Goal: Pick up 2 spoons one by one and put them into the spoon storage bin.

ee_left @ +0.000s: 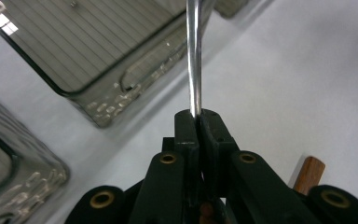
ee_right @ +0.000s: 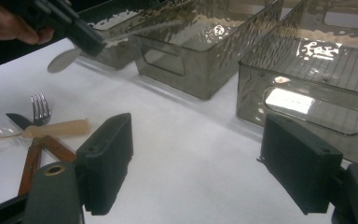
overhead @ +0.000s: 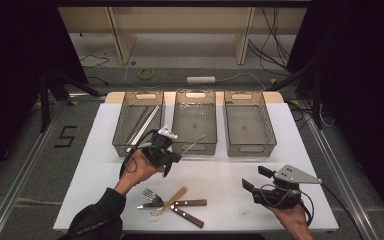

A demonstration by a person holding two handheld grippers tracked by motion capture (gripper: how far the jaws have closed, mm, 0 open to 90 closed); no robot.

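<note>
Three clear trays sit in a row at the far side of the white table. Left tray holds thin metal rods; middle tray & right tray look near bare.

Near edge, just below the left hand: fork, light-handled spoon and two wood-handled knives, crossed in a loose pile. All lie apart from both grippers.

Left gripper: raised above table, in front of the gap between left & middle trays. Jaws together, clamped on a metal spoon. In the left gripper view the spoon's handle runs straight out from between the pads toward a tray's near corner. In the right gripper view the bowl end hangs out behind the jaws, above the table. Front wall of the middle tray stands just beyond the handle tip.

Right gripper: low over the near-right part of the table, jaws apart, nothing between them. Well apart from the spoon and pile.
</note>
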